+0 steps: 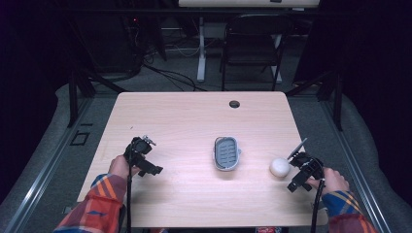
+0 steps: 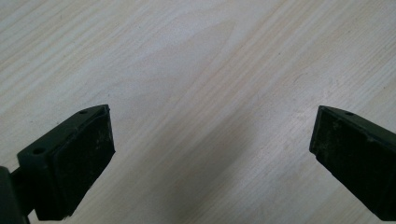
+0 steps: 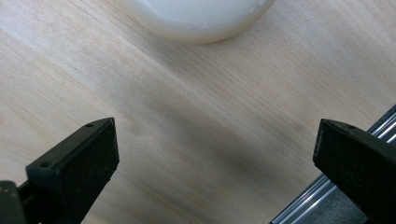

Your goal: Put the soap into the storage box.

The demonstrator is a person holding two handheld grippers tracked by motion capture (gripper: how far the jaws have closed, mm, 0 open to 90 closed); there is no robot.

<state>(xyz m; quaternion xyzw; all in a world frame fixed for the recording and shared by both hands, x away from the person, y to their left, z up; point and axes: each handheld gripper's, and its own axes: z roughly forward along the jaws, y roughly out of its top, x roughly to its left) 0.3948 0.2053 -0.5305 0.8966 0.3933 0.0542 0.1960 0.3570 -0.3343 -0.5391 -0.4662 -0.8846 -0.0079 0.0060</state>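
High view: a grey dish (image 1: 227,153) is seen mid-table (image 1: 184,116) with a white soap (image 1: 280,167) just beside the right gripper (image 1: 295,165); left gripper view: jaws are spread wide over bare wood, holding nothing; right gripper view: jaws gape empty, soap (image 3: 196,18) just ahead, seemingly lined up for grasping.

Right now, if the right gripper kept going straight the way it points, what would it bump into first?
Probably the white soap. It lies just ahead of the open right gripper, with bare table between them.
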